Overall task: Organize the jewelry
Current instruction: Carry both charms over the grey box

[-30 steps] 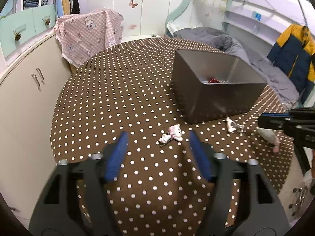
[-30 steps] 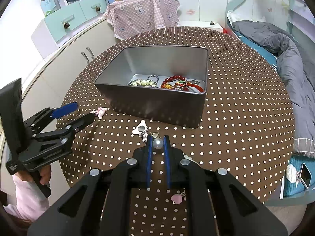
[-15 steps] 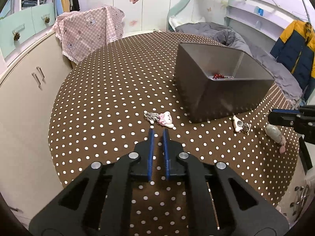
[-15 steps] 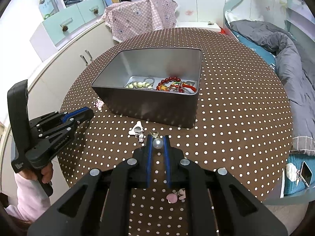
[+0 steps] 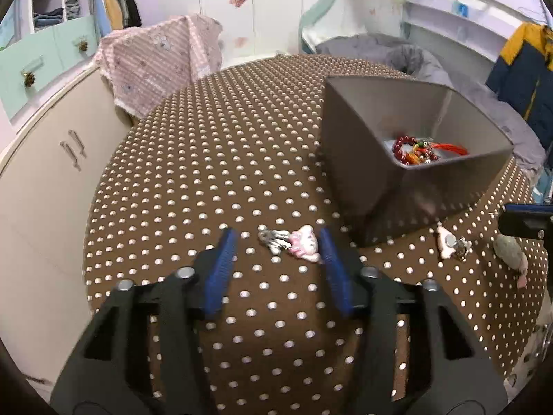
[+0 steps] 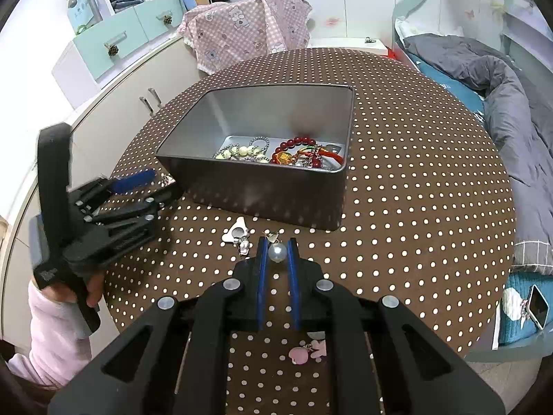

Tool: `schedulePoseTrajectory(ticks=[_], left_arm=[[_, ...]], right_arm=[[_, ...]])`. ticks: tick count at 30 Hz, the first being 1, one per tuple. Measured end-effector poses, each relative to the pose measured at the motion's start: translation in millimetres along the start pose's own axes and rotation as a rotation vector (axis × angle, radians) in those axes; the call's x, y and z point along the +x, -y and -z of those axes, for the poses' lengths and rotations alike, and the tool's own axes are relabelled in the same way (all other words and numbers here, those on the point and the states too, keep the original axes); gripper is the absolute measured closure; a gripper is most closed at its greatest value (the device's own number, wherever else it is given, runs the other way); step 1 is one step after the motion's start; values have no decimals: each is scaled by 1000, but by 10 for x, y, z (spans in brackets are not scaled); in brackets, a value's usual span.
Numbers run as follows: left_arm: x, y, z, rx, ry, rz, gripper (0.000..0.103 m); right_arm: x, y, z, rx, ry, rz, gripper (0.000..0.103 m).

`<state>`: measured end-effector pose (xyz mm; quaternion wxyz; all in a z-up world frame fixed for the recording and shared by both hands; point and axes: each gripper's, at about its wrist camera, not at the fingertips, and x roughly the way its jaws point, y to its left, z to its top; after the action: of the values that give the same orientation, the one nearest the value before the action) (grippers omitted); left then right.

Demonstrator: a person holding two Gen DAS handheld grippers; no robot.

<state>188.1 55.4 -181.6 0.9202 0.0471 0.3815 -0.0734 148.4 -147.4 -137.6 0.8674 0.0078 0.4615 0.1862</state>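
Observation:
My left gripper (image 5: 276, 242) is open, its blue pads on either side of a pink-and-white cat charm (image 5: 300, 243) with a silver clasp lying on the polka-dot table. It also shows at the left of the right wrist view (image 6: 148, 186). My right gripper (image 6: 277, 254) is shut on a pearl piece (image 6: 277, 252), held just above the table in front of the grey metal box (image 6: 252, 186). The box (image 5: 363, 180) holds a red bead bracelet (image 6: 293, 143), pearl beads (image 6: 238, 152) and other pieces.
A white triangular charm (image 6: 236, 234) lies next to the pearl, also in the left wrist view (image 5: 446, 242). A pink charm (image 6: 306, 352) lies under my right gripper. The round brown table (image 6: 414, 173) ends near both grippers. A cabinet (image 5: 45, 173) stands left, a bed (image 6: 501, 97) right.
My left gripper, shut half a second ago, has opened and moved forward around the cat charm. My right gripper has stayed shut on the pearl, shifting only slightly.

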Motion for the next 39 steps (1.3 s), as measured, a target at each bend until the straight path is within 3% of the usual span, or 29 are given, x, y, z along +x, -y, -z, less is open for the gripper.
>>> schedulePoseTrajectory(ticks=[2, 3, 20, 30, 39], left_arm=[[-15, 14, 2, 1, -6, 20, 81], [-18, 27, 2, 8, -6, 13, 81], [-373, 78, 86, -3, 44, 8, 82], [-710, 196, -119, 34, 141, 24, 82], [-733, 319, -333, 61, 177, 61, 82]], right_arm=[[2, 34, -19, 7, 2, 6, 93], [2, 48, -24, 9, 3, 9, 93], [-153, 27, -75, 1, 48, 7, 93], [-264, -11, -207, -21, 90, 14, 93], [-248, 28, -380, -21, 112, 12, 93]])
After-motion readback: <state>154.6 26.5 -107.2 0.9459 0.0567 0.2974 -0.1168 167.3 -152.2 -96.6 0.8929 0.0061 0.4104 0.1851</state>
